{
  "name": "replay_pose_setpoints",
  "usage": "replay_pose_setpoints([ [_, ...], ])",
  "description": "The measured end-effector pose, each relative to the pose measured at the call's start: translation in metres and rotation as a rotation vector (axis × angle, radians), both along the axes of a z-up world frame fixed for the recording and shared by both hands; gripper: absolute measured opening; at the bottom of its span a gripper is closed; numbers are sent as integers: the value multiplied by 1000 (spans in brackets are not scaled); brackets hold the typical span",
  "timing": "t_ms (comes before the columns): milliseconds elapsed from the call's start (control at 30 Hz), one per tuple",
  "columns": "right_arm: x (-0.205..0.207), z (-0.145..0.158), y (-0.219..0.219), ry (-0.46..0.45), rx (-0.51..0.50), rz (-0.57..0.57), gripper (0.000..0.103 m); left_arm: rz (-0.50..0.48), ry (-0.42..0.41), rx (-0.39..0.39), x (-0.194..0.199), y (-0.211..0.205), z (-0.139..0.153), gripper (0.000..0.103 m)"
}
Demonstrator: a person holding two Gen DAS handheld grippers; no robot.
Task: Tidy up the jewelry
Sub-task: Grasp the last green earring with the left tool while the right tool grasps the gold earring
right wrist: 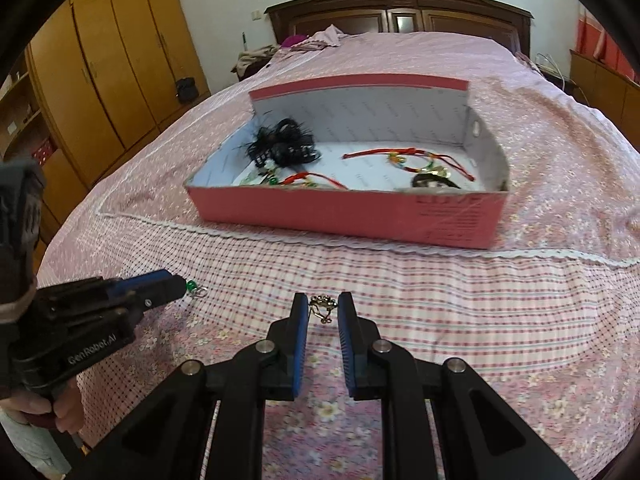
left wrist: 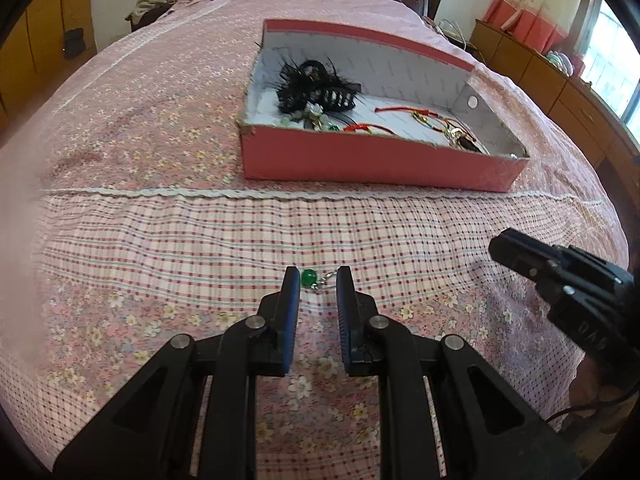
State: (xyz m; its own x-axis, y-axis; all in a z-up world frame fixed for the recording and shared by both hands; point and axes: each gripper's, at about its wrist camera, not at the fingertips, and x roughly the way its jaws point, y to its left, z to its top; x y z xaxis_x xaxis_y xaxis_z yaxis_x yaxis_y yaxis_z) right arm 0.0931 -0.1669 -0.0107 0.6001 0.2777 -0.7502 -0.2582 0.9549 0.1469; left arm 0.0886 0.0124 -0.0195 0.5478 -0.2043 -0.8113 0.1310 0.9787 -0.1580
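On the bed | your left gripper (left wrist: 318, 280) pinches the green-bead earring (left wrist: 309, 278) | your right gripper (right wrist: 323, 307) grips a gold earring (right wrist: 321, 303) (narrow gap) | pink box (right wrist: 344, 216) beyond

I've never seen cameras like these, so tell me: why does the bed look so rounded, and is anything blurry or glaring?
Left wrist view: the fisheye lens bulges the bedspread and blackens the corners; the window glares white; the pink box is sharp. Right wrist view: the same bulge, the wardrobe bows, and the floral cloth near the right tongs is smeared.
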Motion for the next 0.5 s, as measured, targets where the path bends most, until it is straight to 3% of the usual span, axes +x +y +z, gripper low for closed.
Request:
replay_pose_setpoints([
  [500,-1,2,-16,-1,30,-16,17,-10,11,44,11,-13,-21,6],
])
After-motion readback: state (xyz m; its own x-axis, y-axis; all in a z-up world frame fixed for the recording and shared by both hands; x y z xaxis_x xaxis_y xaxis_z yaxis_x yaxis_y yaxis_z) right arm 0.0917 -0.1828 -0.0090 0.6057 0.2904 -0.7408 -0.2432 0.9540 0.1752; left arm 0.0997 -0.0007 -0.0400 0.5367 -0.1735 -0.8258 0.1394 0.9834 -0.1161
